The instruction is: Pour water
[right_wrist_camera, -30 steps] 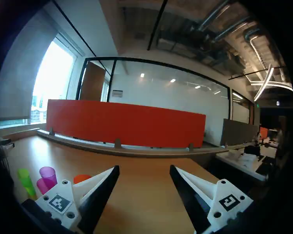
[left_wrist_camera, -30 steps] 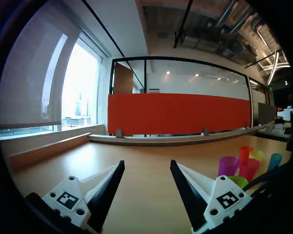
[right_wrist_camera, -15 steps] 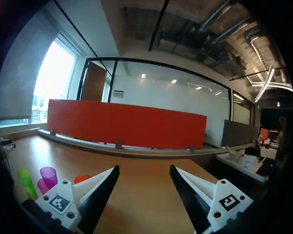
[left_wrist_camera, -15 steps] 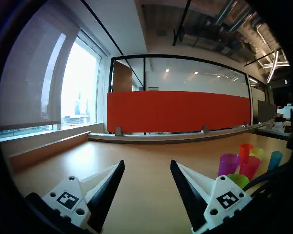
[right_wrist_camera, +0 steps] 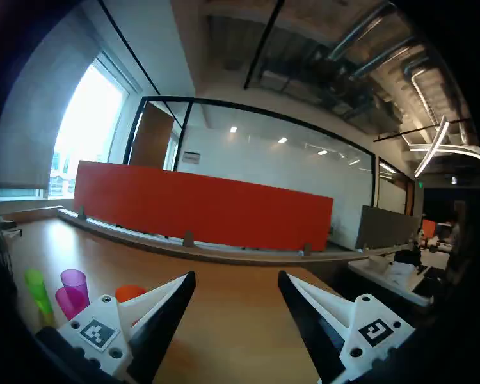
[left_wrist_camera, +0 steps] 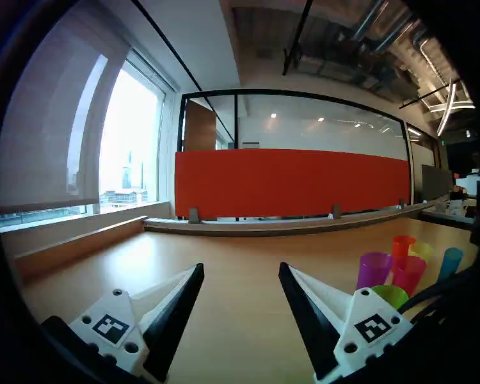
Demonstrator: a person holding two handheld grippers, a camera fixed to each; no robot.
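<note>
Cups [left_wrist_camera: 403, 274] — a cluster on table [left_wrist_camera: 240, 253]

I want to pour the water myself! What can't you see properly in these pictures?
Any water in the purple cup or pink cup: left gripper view looks from the side, insides hidden.
The green cup: left gripper view, bottom behind the left gripper.
The orange cup: right gripper view, mostly behind the right gripper.
The far desk: right gripper view, too small, dark.

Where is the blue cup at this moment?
In the left gripper view, the blue cup stands at the far right, just beyond the yellow cup and pink cup.
</note>
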